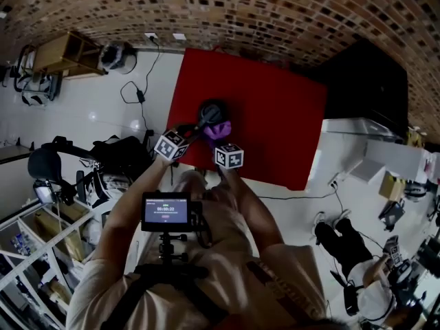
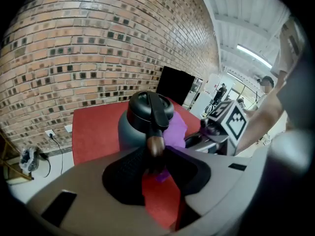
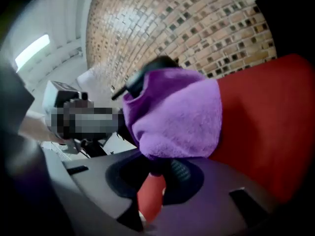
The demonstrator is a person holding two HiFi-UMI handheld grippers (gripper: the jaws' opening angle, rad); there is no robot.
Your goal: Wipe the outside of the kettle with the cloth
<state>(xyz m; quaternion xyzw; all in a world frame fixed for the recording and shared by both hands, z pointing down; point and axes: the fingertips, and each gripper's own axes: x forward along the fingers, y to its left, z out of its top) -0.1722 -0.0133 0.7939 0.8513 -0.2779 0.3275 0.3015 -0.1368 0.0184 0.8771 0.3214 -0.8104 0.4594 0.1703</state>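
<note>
A brick wall (image 1: 240, 12) runs behind a red-topped table (image 1: 282, 115), with white floor all round it. The kettle (image 2: 130, 129), dark grey with a black lid, stands upright near the middle of the red top, its long axis straight up. Its handle (image 2: 156, 113) arches over the lid and comes down on the person's side; I cannot make out which way the spout faces. The left gripper (image 2: 155, 167) has its jaws pinched on the lower, brownish end of that handle. The right gripper (image 3: 160, 170) has its jaws clamped on a bunched purple cloth (image 3: 177, 112), and the wad lies against the kettle's side, on the right as the person sees it. The two grippers sit close together just in front of the kettle.
</note>
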